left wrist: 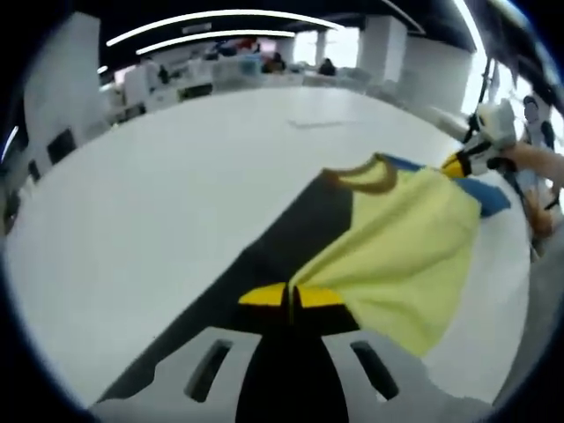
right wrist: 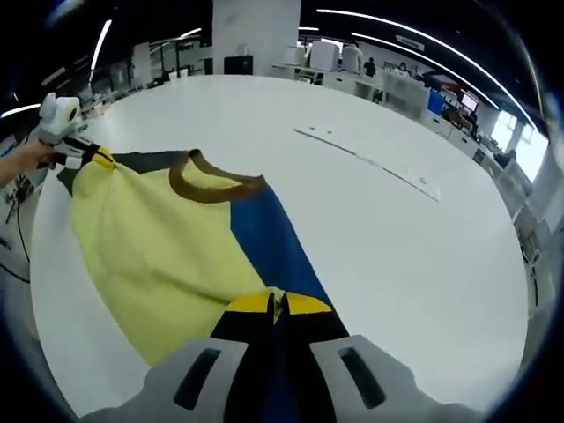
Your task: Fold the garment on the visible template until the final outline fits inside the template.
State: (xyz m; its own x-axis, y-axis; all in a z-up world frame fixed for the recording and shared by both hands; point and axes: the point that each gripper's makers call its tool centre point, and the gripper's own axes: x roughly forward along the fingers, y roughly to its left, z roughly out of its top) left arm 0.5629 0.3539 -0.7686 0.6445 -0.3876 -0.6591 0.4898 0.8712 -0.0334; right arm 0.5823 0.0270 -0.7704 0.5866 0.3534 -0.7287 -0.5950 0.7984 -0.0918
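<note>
A yellow garment (left wrist: pixel 405 256) with a brown collar (left wrist: pixel 366 179) and a blue part (left wrist: pixel 490 196) lies partly over a dark template (left wrist: pixel 295 225) on a white table. My left gripper (left wrist: pixel 291 296) is shut on one edge of the yellow cloth. In the right gripper view the same garment (right wrist: pixel 159 247) spreads leftward, its collar (right wrist: pixel 211 187) toward the far side and the blue part (right wrist: pixel 264 238) beside it. There my right gripper (right wrist: pixel 280 305) is shut on the cloth where yellow meets blue. Each gripper appears in the other's view: the right gripper (left wrist: pixel 480 152) and the left gripper (right wrist: pixel 79 150), both at garment corners.
The white table (left wrist: pixel 176 194) stretches wide around the garment. A thin pale strip (right wrist: pixel 370 160) lies on it further out. A hand (right wrist: pixel 25 160) holds the left gripper near the table edge. Desks and monitors stand in the background.
</note>
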